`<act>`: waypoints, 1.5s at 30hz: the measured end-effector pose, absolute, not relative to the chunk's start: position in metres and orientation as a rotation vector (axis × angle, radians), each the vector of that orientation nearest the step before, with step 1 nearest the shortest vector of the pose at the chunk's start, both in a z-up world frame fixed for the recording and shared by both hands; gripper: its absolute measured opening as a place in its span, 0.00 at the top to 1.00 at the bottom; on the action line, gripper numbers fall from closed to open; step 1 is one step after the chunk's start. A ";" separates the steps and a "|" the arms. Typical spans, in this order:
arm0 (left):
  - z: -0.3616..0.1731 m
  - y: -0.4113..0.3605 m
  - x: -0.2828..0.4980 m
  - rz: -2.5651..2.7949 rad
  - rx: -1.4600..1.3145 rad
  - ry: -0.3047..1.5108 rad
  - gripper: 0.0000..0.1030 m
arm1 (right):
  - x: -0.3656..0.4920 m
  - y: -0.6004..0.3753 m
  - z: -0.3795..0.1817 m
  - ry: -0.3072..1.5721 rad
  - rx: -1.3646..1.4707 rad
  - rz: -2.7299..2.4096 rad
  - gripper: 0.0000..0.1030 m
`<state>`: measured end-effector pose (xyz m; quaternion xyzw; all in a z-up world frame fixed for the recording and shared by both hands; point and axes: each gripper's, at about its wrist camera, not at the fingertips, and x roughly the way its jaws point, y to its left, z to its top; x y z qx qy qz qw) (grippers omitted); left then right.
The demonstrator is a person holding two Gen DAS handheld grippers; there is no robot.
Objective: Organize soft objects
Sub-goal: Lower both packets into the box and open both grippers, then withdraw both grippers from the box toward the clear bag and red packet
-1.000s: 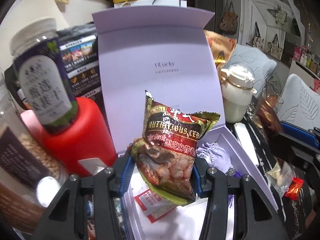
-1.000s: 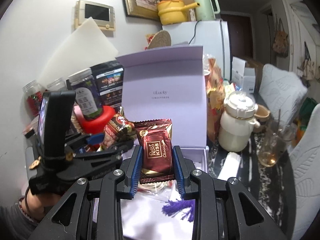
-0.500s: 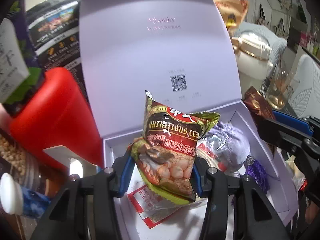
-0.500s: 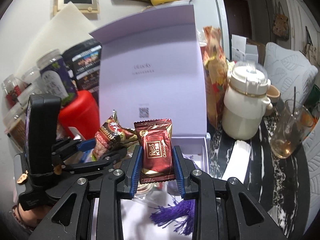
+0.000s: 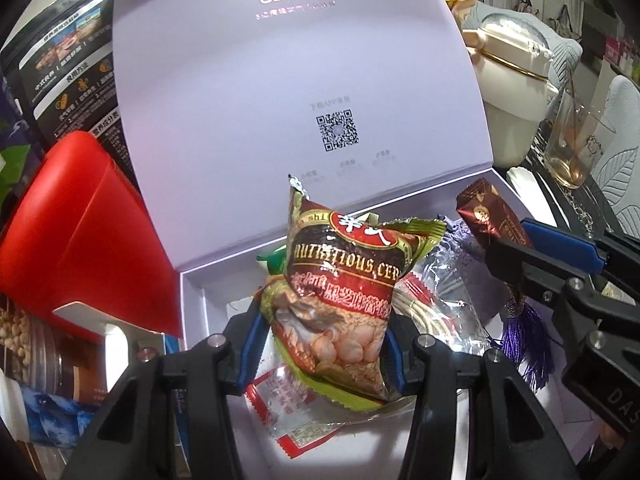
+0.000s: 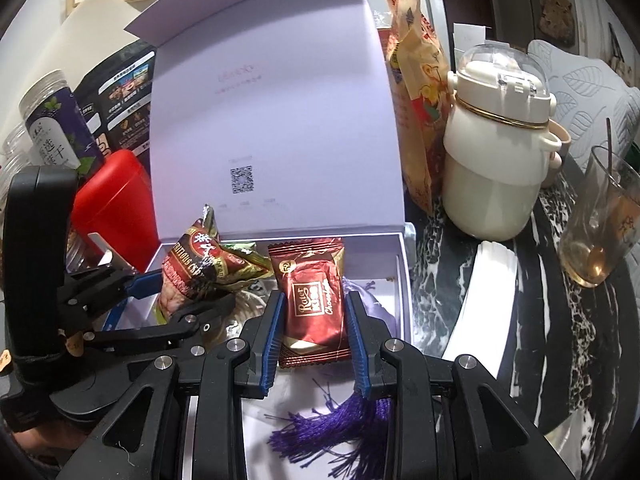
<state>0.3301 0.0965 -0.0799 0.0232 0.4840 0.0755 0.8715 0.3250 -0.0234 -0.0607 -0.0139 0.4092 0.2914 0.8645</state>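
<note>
My left gripper is shut on a red-and-green cereal snack packet and holds it over the open lilac box. The packet also shows in the right wrist view. My right gripper is shut on a dark red chocolate wafer packet, also over the box; the packet shows at the right of the left wrist view. In the box lie a purple tassel pouch, a clear wrapper and a red-edged sachet.
The box lid stands upright behind. A red container and dark packets stand at the left. A cream kettle, a snack bag and a glass with a spoon stand at the right on a dark marbled table.
Both grippers have moved forward and down toward the open box, still holding their packets. The box interior now fills more of both views.
</note>
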 end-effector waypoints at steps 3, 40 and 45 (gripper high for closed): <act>-0.086 0.094 0.336 0.156 0.043 1.041 0.50 | 0.325 -0.025 -0.059 0.852 -0.022 0.613 0.71; -0.035 0.099 0.281 0.220 -0.020 0.924 0.17 | 0.315 -0.032 -0.026 0.851 -0.065 0.544 0.33; -0.008 0.096 0.265 0.208 -0.042 0.855 0.17 | 0.302 -0.043 0.000 0.793 -0.067 0.530 0.30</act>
